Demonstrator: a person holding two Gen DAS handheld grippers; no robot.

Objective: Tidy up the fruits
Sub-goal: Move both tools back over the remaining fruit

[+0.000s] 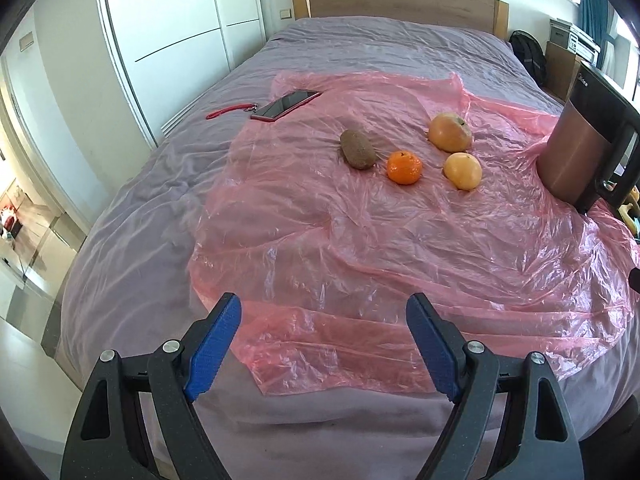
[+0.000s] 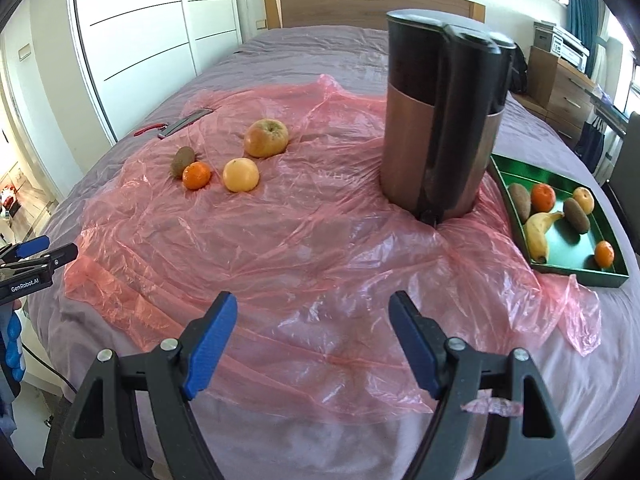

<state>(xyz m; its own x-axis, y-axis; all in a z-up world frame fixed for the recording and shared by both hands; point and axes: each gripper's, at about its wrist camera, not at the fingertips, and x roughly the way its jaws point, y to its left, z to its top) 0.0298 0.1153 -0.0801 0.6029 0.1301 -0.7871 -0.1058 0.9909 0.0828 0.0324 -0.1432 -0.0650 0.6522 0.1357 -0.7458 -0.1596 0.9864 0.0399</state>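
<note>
Here, both grippers hang above the near edge of the bed [image 2: 280,44], pointing down toward the pink plastic sheet [image 2: 280,260]. The left gripper [image 1: 324,344] has its fingers spread wide with nothing between them; the right gripper [image 2: 312,340] is likewise wide apart and empty.

Four loose fruits lie on the sheet: a kiwi [image 1: 357,149], a mandarin [image 1: 404,167], a yellow citrus [image 1: 463,170] and an apple [image 1: 450,132]. The green tray [image 2: 516,216], at the right, already holds a banana [image 2: 538,234] and other fruit.

Hazards:
- The sheet is slick and wrinkled over a soft mattress. A fruit nudged by one finger probably rolls away.
- The kiwi and mandarin sit just beside each other; closing on one may displace the other.
- The tall kettle [image 2: 440,120] stands between the loose fruits and the tray. A carry path crossing it risks tipping it.
- Fingers closing low may catch the plastic and drag everything.
</note>
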